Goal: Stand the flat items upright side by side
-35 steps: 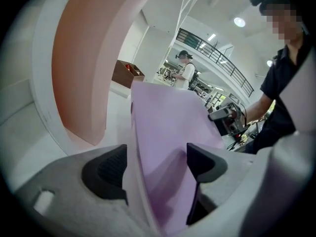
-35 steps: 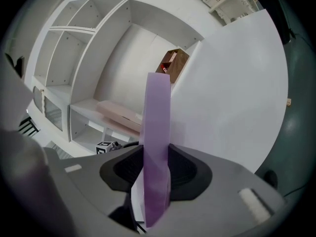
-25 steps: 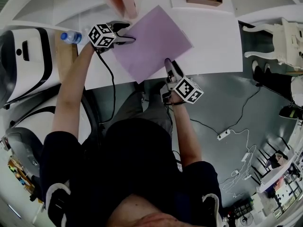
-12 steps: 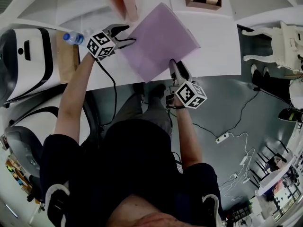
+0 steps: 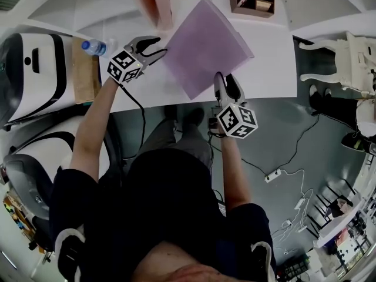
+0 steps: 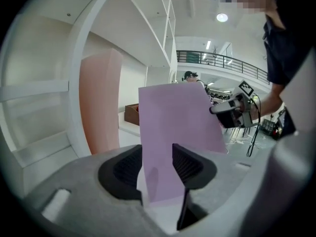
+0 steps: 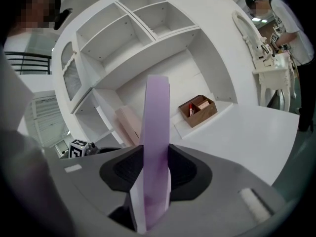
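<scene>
Now lifted off the table [image 5: 270, 57] and tilting upright near the standing pink folder [image 5: 157, 2], the purple folder [image 5: 208, 43] is clamped at its near edge by the right gripper [image 5: 225, 79], while the left gripper [image 5: 155, 47], jaws just closing, pinches its left corner.

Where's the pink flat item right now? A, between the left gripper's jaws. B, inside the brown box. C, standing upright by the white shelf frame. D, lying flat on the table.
C: the pink flat item stands on end beside the white shelf frame.
</scene>
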Available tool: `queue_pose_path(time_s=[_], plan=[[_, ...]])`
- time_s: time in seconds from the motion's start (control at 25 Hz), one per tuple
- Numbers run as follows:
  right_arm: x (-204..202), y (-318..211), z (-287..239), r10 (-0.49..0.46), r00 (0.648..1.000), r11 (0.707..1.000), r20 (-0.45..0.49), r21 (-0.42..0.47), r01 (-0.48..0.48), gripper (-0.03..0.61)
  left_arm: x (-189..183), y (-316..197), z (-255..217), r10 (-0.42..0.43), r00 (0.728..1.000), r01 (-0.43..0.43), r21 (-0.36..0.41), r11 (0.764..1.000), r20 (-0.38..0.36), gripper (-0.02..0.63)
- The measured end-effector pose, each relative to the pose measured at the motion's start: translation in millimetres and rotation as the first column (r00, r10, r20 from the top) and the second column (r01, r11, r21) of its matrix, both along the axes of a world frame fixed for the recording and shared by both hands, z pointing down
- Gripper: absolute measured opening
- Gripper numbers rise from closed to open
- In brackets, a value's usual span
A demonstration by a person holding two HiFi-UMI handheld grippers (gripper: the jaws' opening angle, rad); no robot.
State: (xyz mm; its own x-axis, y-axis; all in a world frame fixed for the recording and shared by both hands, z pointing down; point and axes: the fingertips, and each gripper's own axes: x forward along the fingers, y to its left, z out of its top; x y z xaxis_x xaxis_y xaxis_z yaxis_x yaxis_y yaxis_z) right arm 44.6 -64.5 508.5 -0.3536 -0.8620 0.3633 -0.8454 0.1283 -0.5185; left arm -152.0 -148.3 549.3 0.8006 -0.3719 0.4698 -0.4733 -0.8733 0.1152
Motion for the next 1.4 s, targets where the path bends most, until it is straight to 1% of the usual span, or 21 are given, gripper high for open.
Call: queue_pose_path(time_s=[0.28,0.48,0.64,0.84,1.0,1.24,1.4], plan=[[0,-10,-26,-0.003,0.991,0.996,-0.130,0.092,0.015,0.153,-3,4,-24,-0.083,0.996,0.085,0.065,0.994,-0.037,0.112],[4,-20,-35,0.016,0.988,0.993,-0.151,0.118,0.002,0.152,-6,10,-34,-0.139,0.989,0.143,0.096,0.985,-0.056,0.040],[5,-26,-41,0.017,0.988,0.991,-0.156,0.133,0.004,0.152,-12,12,-44,-0.193,0.978,0.201,0.108,0.974,-0.081,0.002],[3,-36,-51,0.006,0.982,0.987,-0.190,0.161,0.025,0.152,-13,17,-50,-0.214,0.973,0.224,0.120,0.967,-0.089,0.002],[5,-42,-62,0.016,0.979,0.982,-0.205,0.187,0.024,0.152,-14,22,-57,-0.225,0.970,0.236,0.131,0.963,-0.097,0.002],[7,-53,-77,0.027,0.965,0.971,-0.261,0.236,0.037,0.152,-17,27,-67,-0.259,0.959,0.274,0.143,0.951,-0.116,0.002],[5,-63,-82,0.028,0.961,0.966,-0.277,0.254,0.045,0.152,-20,30,-69,-0.276,0.953,0.293,0.144,0.945,-0.124,0.002]])
